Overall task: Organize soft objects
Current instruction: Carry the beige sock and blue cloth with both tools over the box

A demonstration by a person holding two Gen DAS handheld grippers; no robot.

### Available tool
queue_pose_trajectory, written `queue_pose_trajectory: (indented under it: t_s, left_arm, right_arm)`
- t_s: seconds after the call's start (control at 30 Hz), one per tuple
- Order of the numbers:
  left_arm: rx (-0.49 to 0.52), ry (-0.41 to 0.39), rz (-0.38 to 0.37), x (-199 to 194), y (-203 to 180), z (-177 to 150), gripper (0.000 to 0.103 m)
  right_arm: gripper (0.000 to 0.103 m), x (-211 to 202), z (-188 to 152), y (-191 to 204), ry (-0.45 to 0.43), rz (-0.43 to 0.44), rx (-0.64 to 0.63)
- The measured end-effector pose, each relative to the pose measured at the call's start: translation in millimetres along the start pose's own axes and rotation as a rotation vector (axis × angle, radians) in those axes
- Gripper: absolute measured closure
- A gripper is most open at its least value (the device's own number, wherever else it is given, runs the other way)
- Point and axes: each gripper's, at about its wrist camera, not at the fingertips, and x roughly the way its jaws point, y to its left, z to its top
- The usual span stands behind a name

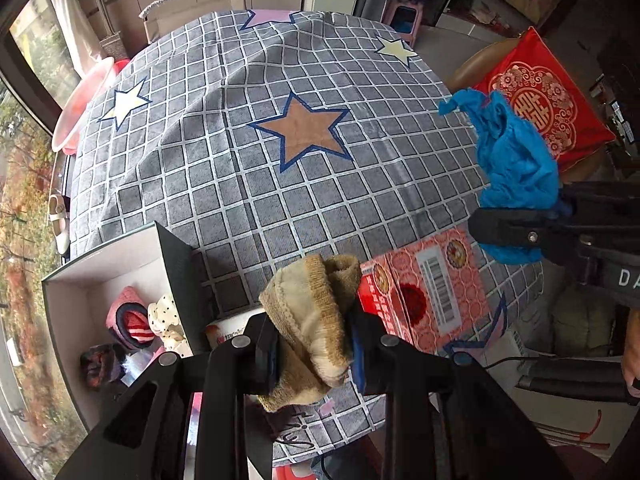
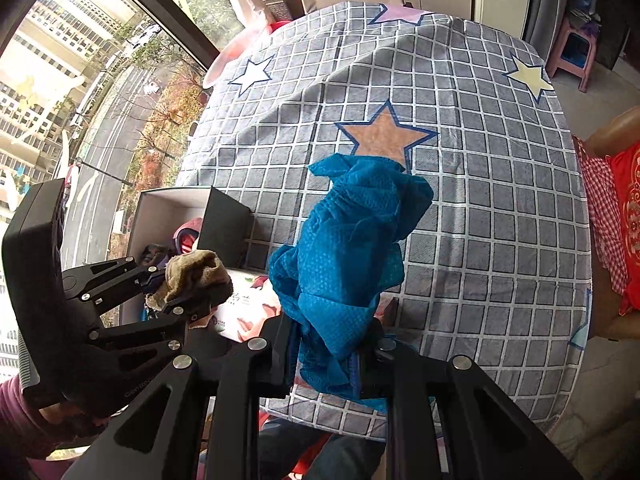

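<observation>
Knitted and tan, the bunched sock (image 1: 316, 320) looks light, limp and compressible; it should sag wherever it is unsupported, so a pinch across the thick folded middle seems the safest hold. The left gripper (image 1: 314, 354) has it there: the jaws stand narrow, clamped on both sides of the bundle, which hangs above the near edge of the checked star-print tablecloth (image 1: 248, 184), clear of the cloth. Just left of it sits the open white-lined box (image 1: 76, 280), which already contains 3 or more small fabric items, among them a red-striped sock (image 1: 130, 320) and a dotted piece (image 1: 166, 316); this box is probably where the soft things belong.

Further right lies a red printed carton (image 1: 432, 292) on the cloth. Beyond it the right gripper (image 2: 328, 354) is squeezed fully together on a crumpled blue non-woven cloth (image 2: 352, 256), thin, airy and floppy, likely to snag or slip if only a single layer is caught. It is held by a gathered wad at the lower end, with the rest bunched beyond the fingertips, over the table.
</observation>
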Motion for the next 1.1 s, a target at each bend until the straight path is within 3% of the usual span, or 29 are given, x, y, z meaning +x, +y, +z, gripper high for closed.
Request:
queue_pose_trajectory:
  t_s: [0.2,0.43,1.1]
  left_arm:
    - [-0.006,-0.035,-0.012,-21,11,-29,0.073]
    - [-0.09,-0.092,-0.009,-46,41,-59,0.073]
    - [-0.356,-0.138,0.053,-64,130,-145,0.073]
  right_arm:
    - [0.082,-2,-20,35,0.015,0.007,-0.02]
    - [0.082,7,-35,76,0.042,0.023,-0.047]
    - [0.082,63,-32,194,0.176,0.025,-0.321]
